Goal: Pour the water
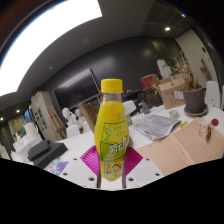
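Bottle [112, 133] with yellow cap and yellow-green label, writing too small to read, upright and raised between the pink pads [92, 160], gripper [112, 168] closed on its lower body, white table [150, 155] beyond, papers [155, 124], dark pot [195, 98]

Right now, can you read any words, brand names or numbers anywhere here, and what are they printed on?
None can be read.
Bottle, held between the gripper fingers: green label with print, too blurred to read.
Papers on the table: print too small to read.
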Action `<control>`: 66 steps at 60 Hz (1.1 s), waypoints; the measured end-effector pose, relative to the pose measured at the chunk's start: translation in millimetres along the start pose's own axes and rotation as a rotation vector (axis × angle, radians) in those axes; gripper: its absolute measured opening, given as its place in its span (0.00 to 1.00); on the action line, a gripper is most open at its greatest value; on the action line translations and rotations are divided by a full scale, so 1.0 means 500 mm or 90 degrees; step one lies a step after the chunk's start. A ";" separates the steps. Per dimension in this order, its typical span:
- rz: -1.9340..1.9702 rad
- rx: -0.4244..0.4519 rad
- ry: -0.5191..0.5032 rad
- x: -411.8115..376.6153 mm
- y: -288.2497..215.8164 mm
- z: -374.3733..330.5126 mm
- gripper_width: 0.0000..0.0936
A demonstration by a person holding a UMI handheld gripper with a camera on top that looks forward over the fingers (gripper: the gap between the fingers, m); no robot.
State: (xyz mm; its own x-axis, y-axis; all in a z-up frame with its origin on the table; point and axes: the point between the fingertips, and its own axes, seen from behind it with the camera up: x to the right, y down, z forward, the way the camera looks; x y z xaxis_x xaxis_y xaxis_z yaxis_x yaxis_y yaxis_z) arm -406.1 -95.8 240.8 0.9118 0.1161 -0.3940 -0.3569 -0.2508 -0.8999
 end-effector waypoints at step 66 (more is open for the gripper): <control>0.955 -0.074 -0.156 0.647 -0.202 0.109 0.29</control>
State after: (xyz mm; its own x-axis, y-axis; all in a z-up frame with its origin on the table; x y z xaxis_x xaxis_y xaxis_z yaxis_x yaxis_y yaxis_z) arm -86.1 19.4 194.3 -0.3260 -0.1580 -0.9321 -0.8645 -0.3491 0.3616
